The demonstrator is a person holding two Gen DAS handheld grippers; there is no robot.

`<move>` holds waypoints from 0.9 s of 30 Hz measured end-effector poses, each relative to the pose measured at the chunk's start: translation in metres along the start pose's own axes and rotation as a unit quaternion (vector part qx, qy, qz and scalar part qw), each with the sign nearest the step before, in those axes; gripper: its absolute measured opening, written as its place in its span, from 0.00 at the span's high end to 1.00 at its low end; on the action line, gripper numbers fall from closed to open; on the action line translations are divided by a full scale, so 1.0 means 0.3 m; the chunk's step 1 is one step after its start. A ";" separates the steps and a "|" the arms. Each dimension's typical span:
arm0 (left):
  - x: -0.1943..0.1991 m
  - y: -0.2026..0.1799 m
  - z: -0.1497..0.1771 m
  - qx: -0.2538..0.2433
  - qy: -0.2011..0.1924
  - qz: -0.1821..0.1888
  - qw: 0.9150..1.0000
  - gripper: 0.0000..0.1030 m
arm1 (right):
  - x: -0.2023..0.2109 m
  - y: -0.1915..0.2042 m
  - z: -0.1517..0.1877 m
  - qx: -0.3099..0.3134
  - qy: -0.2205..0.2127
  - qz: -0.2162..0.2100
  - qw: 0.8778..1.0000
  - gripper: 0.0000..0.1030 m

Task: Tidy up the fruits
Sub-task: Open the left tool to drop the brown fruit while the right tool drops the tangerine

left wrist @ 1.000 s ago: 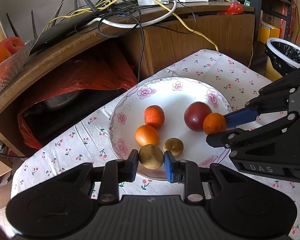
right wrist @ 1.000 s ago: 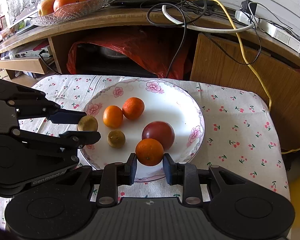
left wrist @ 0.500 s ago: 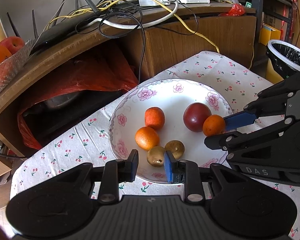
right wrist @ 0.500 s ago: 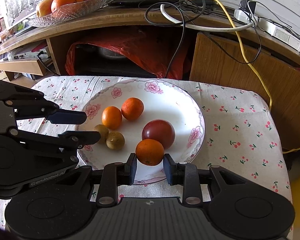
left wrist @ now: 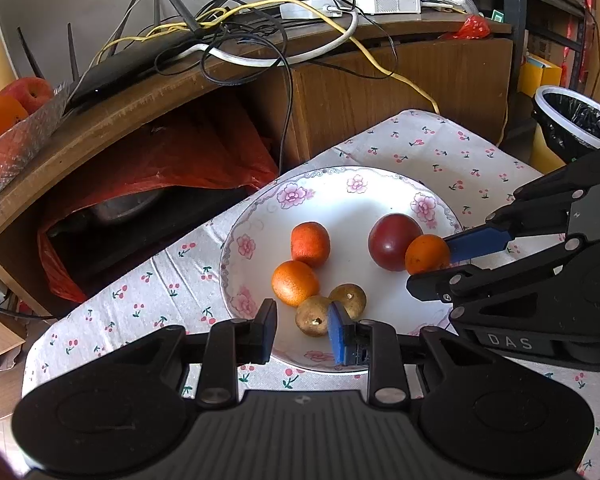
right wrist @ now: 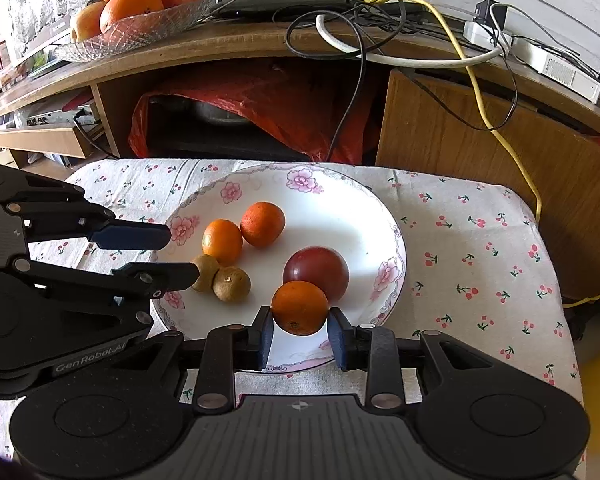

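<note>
The right gripper [right wrist: 300,334] pinches a small, round, dimpled orange [right wrist: 299,307] just above the near rim of the glossy flowered plate [right wrist: 384,216], its stem dimple facing the camera and its far side against a smooth dark-red plum [right wrist: 316,274]. The left gripper [left wrist: 302,330] stands unclenched and empty (two rough brown fruits [left wrist: 314,315] lie touching on the plate beyond its pads), near two more oranges [left wrist: 296,282]
</note>
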State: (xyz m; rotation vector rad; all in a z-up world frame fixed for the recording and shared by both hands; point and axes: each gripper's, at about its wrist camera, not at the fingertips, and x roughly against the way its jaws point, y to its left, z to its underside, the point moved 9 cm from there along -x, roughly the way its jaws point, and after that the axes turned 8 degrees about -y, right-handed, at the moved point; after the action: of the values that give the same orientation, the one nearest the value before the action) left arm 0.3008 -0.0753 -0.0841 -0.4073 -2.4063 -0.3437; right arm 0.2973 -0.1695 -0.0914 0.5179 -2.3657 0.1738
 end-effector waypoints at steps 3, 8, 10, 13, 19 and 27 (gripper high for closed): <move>0.003 0.002 -0.002 0.001 -0.001 0.000 1.000 0.64 | 0.005 -0.001 -0.005 0.000 -0.006 0.002 1.000 0.71; 0.006 0.002 -0.003 0.002 -0.003 -0.001 1.000 0.64 | 0.007 -0.004 -0.007 0.000 -0.010 0.000 1.000 0.71; 0.009 0.002 -0.005 0.001 -0.003 -0.001 1.000 0.64 | 0.008 -0.004 -0.007 -0.001 -0.011 0.001 1.000 0.71; 0.013 0.003 -0.007 0.002 -0.004 -0.002 1.000 0.64 | 0.013 -0.006 -0.011 -0.002 -0.014 0.002 1.000 0.71; 0.024 0.004 -0.009 0.003 -0.007 -0.002 1.000 0.64 | 0.028 -0.008 -0.022 -0.003 -0.023 0.004 1.000 0.71; 0.035 0.005 -0.010 0.003 -0.009 -0.002 1.000 0.64 | 0.046 0.022 -0.031 0.002 -0.029 -0.004 1.000 0.71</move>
State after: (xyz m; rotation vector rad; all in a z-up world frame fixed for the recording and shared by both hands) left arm 0.2955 -0.0727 -0.0749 -0.4038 -2.4257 -0.3372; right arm 0.2910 -0.1656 -0.0750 0.5406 -2.4205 0.1627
